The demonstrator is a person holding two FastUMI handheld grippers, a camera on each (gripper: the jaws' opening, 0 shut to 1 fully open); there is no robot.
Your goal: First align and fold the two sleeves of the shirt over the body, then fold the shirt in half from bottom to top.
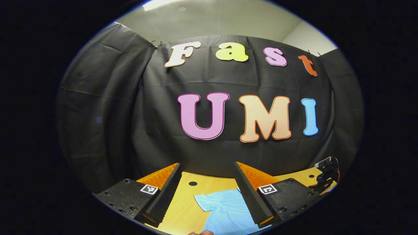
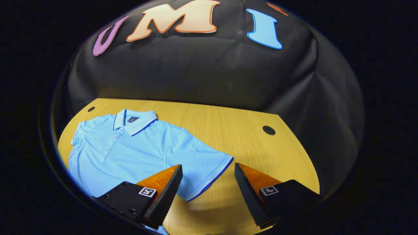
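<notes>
Shirt [image 2: 137, 150] flat on wooden table [image 2: 228, 130], collar [image 2: 134, 121] toward booth wall, front up, buttons visible. Right gripper [image 2: 207, 176]: fingers spread wide, nothing between them, held above table just beside shirt's near sleeve [image 2: 205, 166]; sleeve hem lies btwn the fingertips' line, no contact. Left gripper [image 1: 207, 174]: fingers spread, empty, raised above table [image 1: 186, 202], aimed at wall; shirt [image 1: 225, 209] below and btwn fingers, one sleeve [image 1: 204, 200] spread out. Round holes in table [image 2: 268, 130] well apart from shirt.
</notes>
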